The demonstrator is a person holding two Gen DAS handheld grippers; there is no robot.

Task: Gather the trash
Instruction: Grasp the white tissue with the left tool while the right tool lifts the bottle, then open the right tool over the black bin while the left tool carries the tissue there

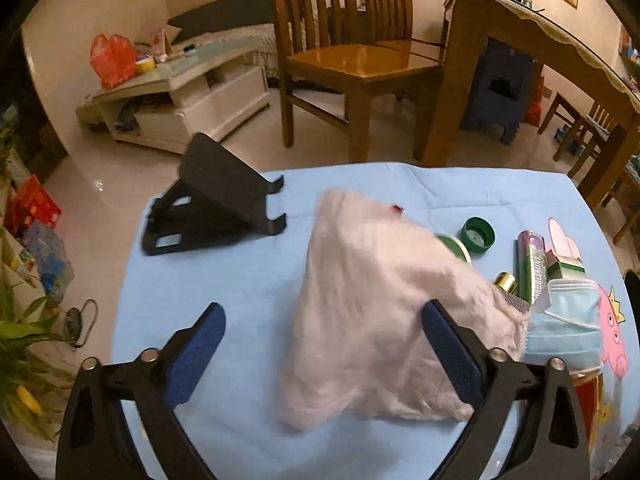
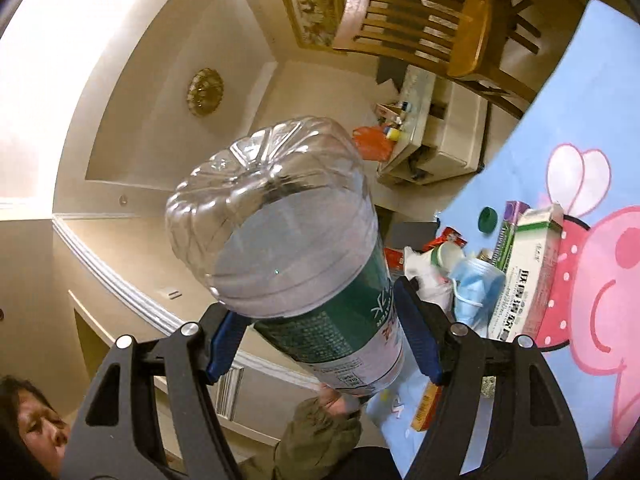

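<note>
Blue cloth covers the small table, whose far edge drops to bare tiled floor with wooden chairs beyond. Over the near edge the left gripper stands with jaws apart, a pale plastic bag lying between them; only its right pad seems to brush the bag. Left of the bag a black stand sits near the cloth's edge, open cloth between. To the right crowd a green cap, small cartons and a face mask. The right gripper, rolled on its side, is clamped on a clear plastic bottle held off the table, ceiling behind.
</note>
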